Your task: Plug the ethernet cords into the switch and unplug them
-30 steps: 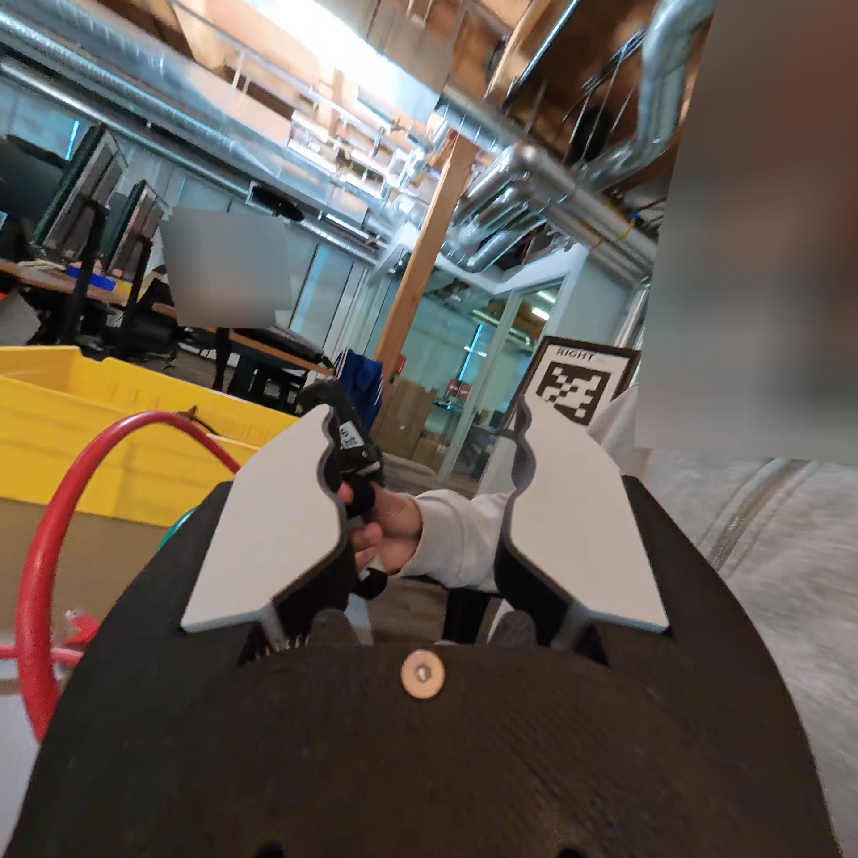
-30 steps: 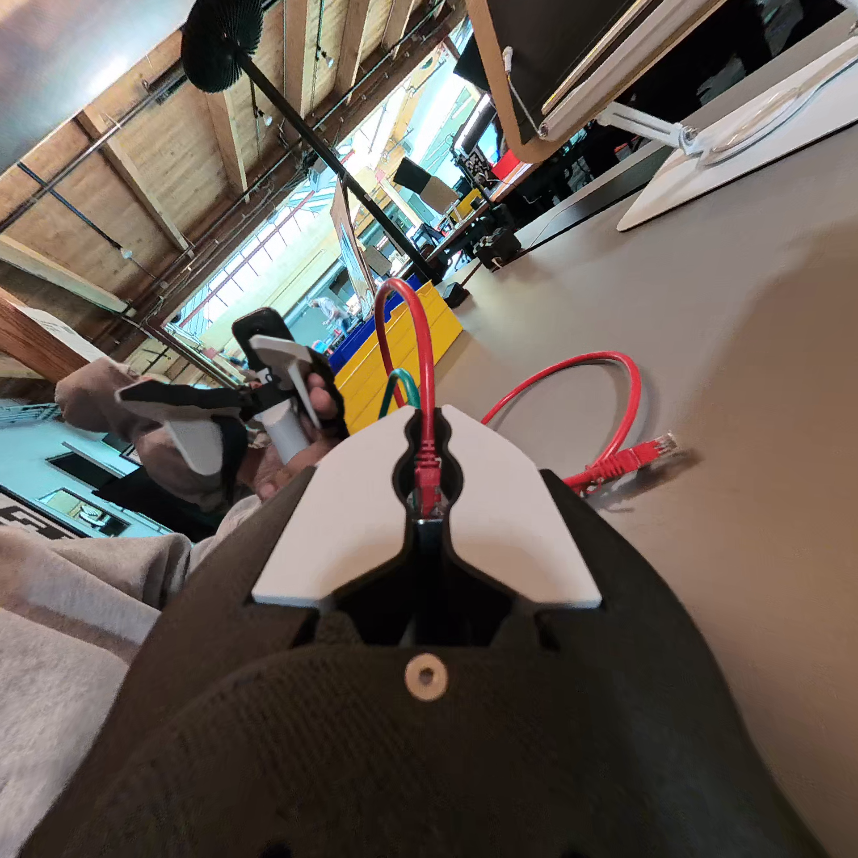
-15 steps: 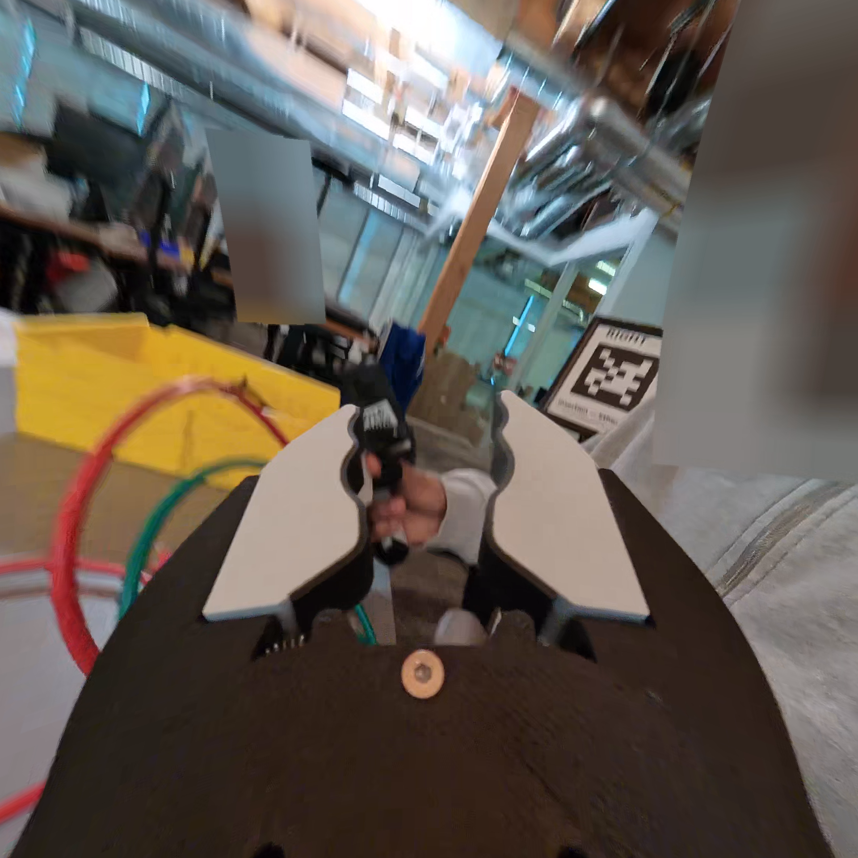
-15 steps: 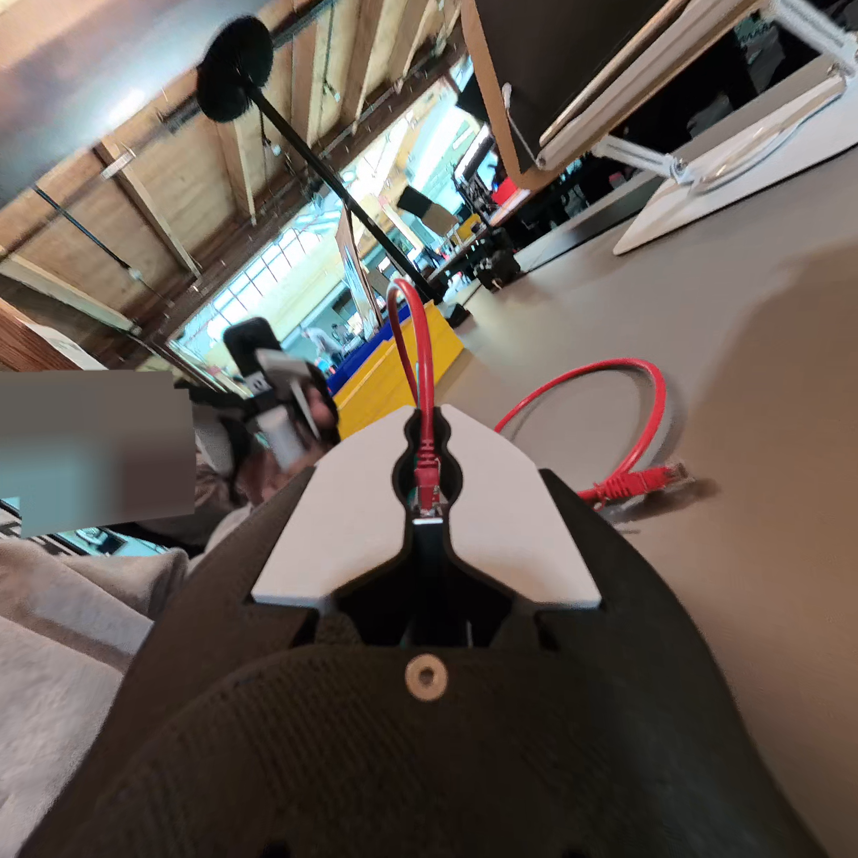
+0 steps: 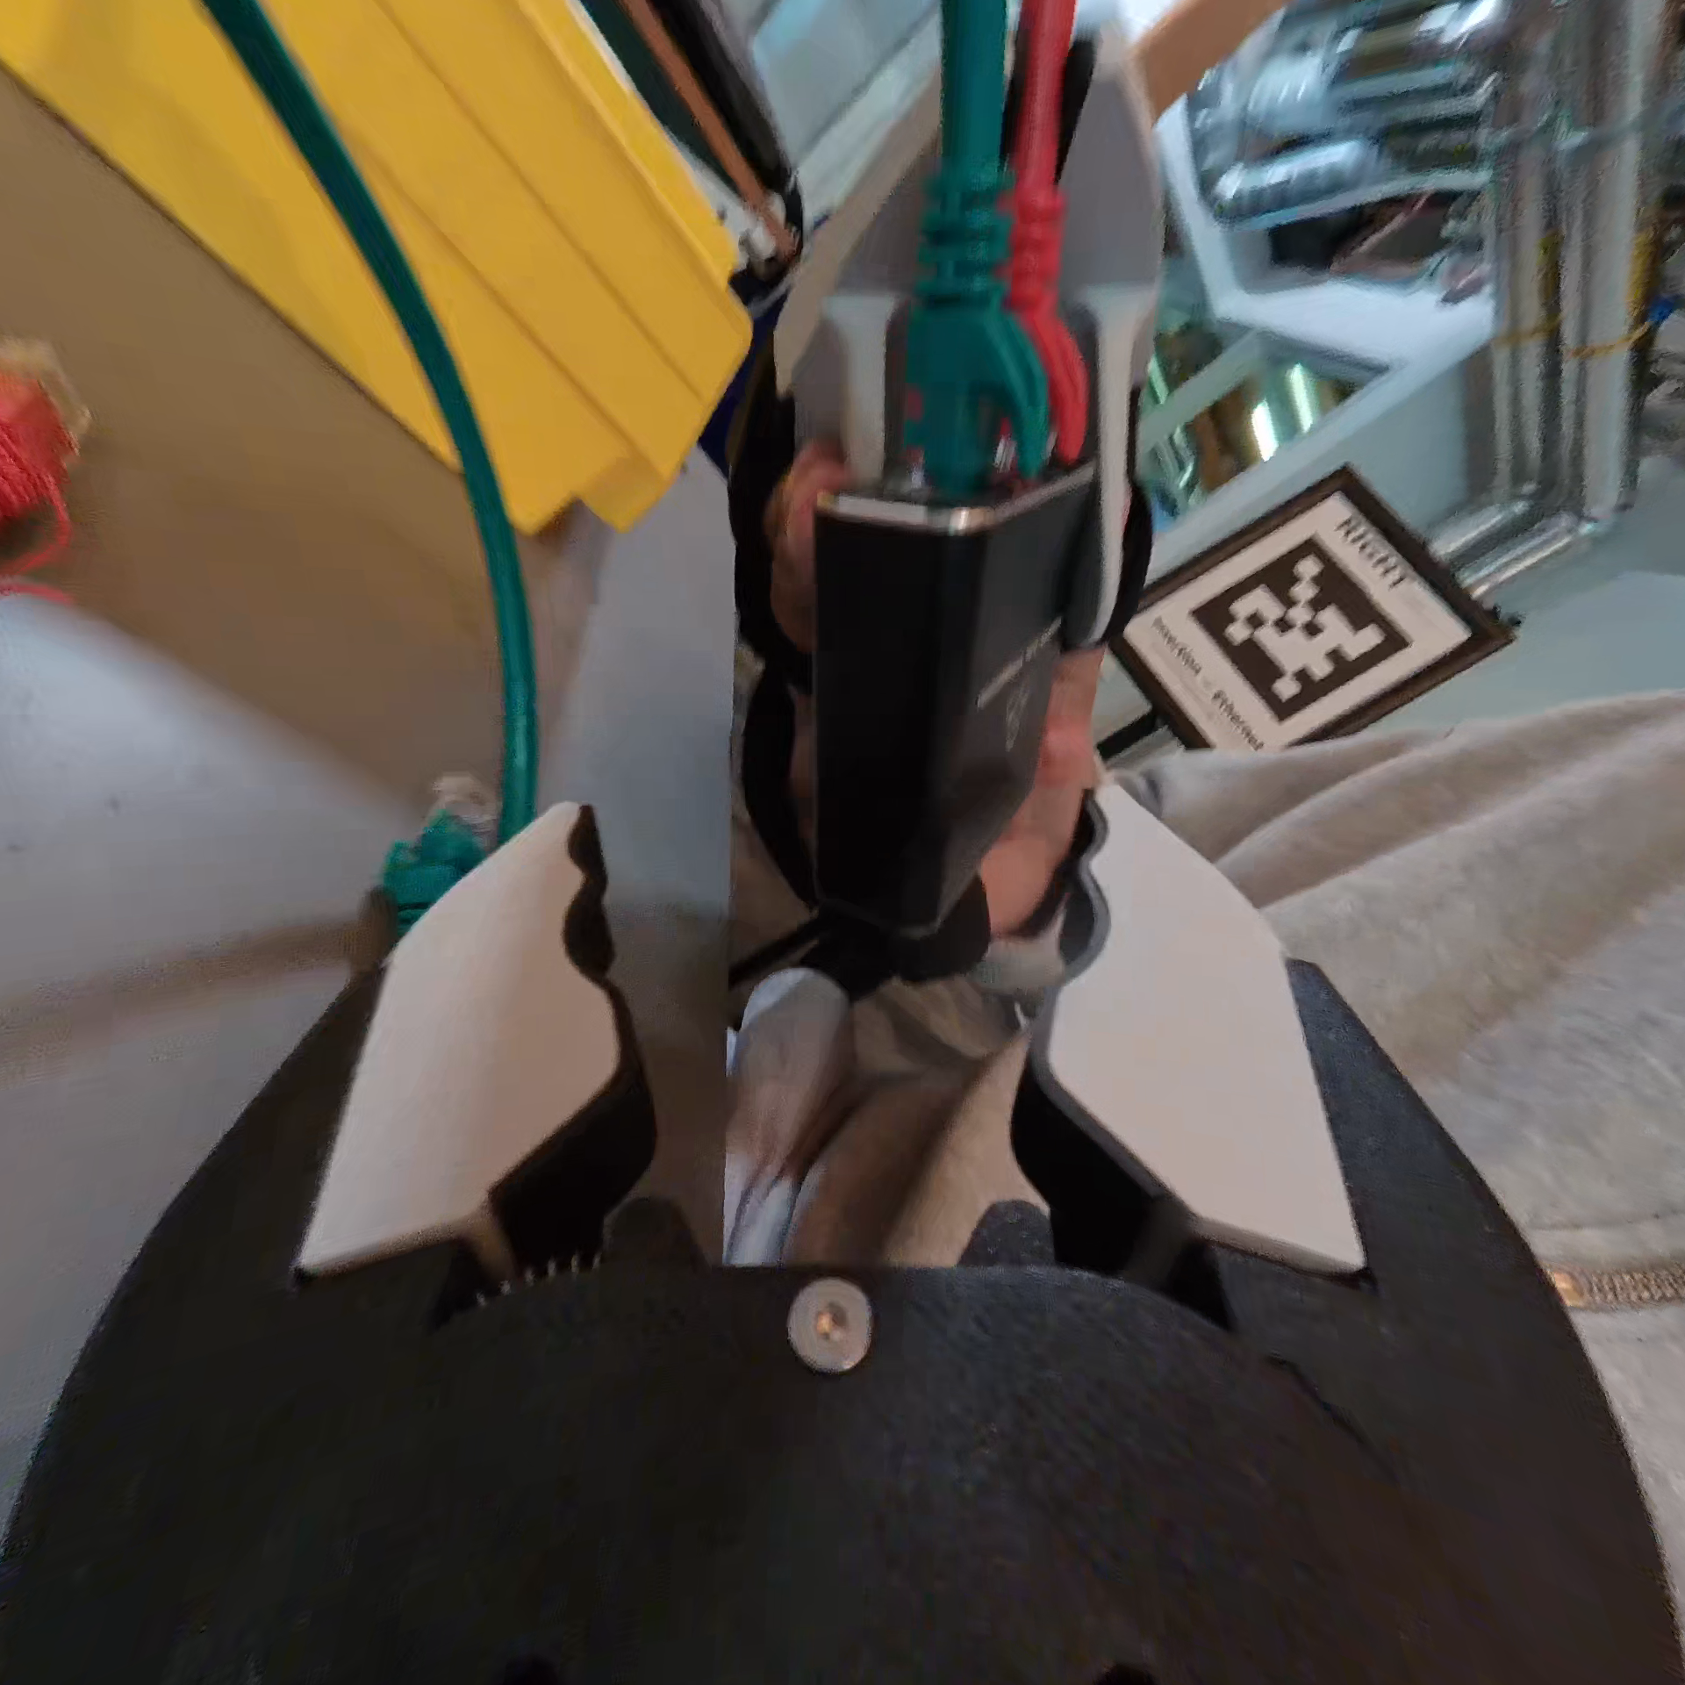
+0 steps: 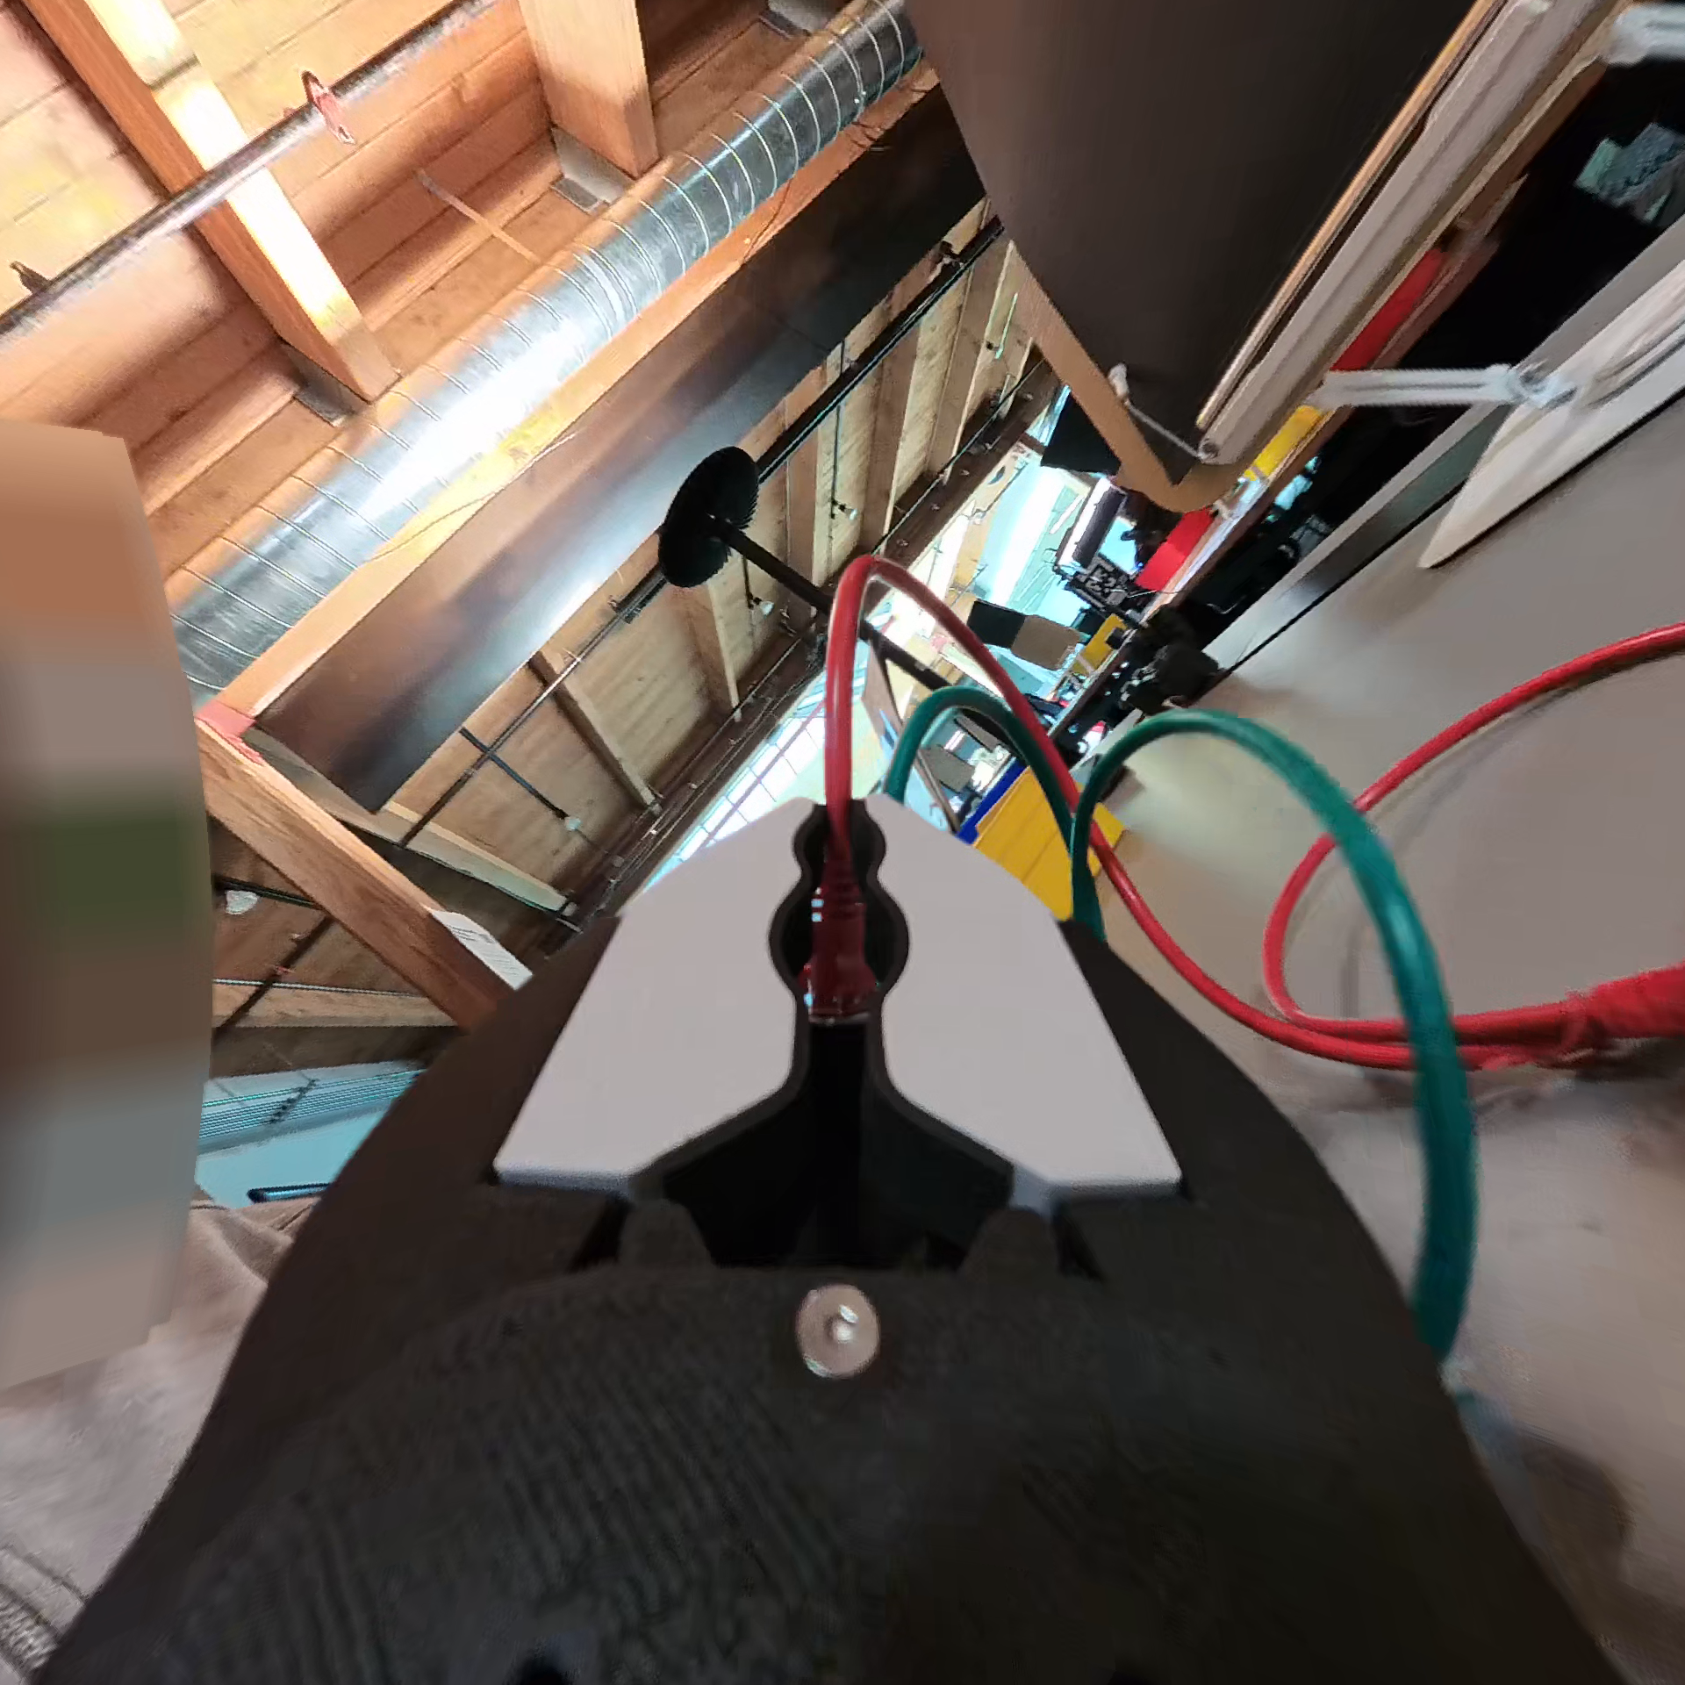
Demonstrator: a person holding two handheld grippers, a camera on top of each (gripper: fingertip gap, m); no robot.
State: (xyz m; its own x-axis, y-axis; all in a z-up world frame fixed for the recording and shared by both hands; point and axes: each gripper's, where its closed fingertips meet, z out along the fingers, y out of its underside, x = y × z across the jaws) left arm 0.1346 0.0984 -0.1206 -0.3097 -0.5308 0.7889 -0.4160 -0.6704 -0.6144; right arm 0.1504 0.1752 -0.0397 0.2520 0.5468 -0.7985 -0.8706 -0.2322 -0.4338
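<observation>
In the left wrist view a black switch (image 5: pixel 921 693) hangs upright straight ahead. A green cord (image 5: pixel 957 365) and a red cord (image 5: pixel 1049 301) are plugged into its top end. My right gripper's grey fingers (image 5: pixel 848 365) clamp the switch from both sides. My left gripper (image 5: pixel 834 811) is open, its tips just short of the switch's lower end. The green cord's free plug (image 5: pixel 429 857) lies on the table by my left finger. In the right wrist view my right gripper (image 6: pixel 843 811) is shut, with the red plug (image 6: pixel 839 948) in its notch and the switch (image 6: pixel 839 1094) below.
A yellow bin (image 5: pixel 511 273) stands on the grey table (image 6: pixel 1550 1276) behind the cords. The red cord's loose end (image 6: pixel 1632 1003) lies on the table at right. A monitor (image 6: pixel 1185 182) stands farther back. A marker tag (image 5: pixel 1295 620) and a grey sleeve (image 5: pixel 1459 912) are at right.
My left gripper has swung down and in toward the switch, which now sits just ahead of its open fingers. My right gripper has tilted, still shut; the green cord now loops into its view.
</observation>
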